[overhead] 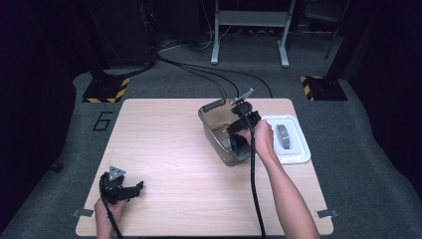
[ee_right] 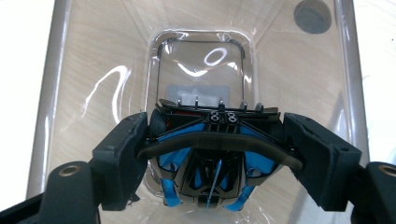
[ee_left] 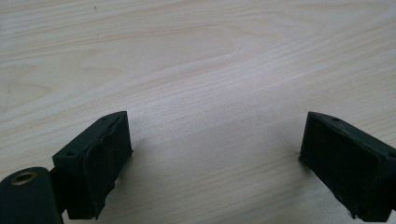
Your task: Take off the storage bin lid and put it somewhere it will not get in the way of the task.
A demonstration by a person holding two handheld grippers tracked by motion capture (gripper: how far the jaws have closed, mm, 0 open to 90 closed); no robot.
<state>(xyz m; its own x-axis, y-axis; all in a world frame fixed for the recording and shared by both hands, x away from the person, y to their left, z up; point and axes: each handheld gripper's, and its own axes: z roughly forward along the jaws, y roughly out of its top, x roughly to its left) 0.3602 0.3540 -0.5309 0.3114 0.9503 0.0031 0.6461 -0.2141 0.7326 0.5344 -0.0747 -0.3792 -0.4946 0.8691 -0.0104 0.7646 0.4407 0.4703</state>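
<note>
A blue and black toy race car [ee_right: 212, 158] hangs nose-down inside a clear plastic bin [ee_right: 93, 70], with my right gripper [ee_right: 212, 154] shut on its sides. From above, the right gripper [overhead: 240, 137] reaches into the clear bin [overhead: 211, 127] at the table's far right of centre. A white lid [overhead: 293, 149] with a grey handle lies just right of the bin. My left gripper [overhead: 130, 190] rests near the front left corner of the wooden table [overhead: 164, 149]. Its jaws stand wide apart over bare wood, and the left gripper [ee_left: 215, 154] holds nothing.
Black cables run across the grey carpet behind the table toward a metal stand [overhead: 249, 30]. Yellow and black striped bases [overhead: 105, 90] sit at the far left and far right of the floor. A grey round plug [ee_right: 312, 16] shows at the bin's far end.
</note>
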